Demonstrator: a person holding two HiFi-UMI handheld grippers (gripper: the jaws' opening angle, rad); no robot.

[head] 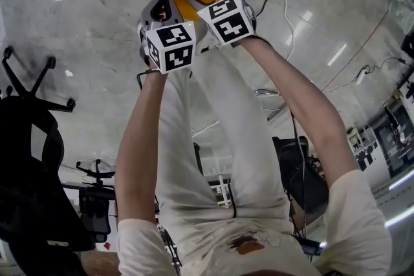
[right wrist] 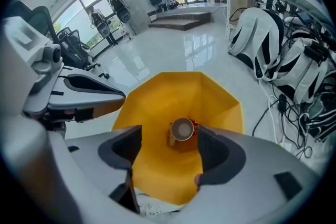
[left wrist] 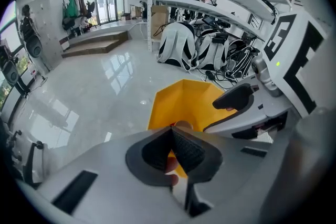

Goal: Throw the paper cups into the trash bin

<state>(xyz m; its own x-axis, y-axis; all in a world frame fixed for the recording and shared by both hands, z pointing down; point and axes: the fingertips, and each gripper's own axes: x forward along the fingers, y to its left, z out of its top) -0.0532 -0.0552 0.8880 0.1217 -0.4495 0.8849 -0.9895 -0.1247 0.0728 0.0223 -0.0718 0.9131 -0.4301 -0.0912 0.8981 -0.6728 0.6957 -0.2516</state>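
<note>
Above the yellow trash bin (right wrist: 157, 102), with a paper cup (right wrist: 182, 129) lying at its bottom, my right hand-held gripper (right wrist: 168, 147) hangs released and empty, the left hand-held gripper (left wrist: 172, 149) clenched on nothing, so I'd lift both straight up, clear of the rim.

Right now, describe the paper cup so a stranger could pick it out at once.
Find the yellow, many-sided trash bin standing on the glossy grey floor. Look down to its bottom: the paper cup lies there, open mouth turned upward. It is the only pale round thing against the yellow walls.
</note>
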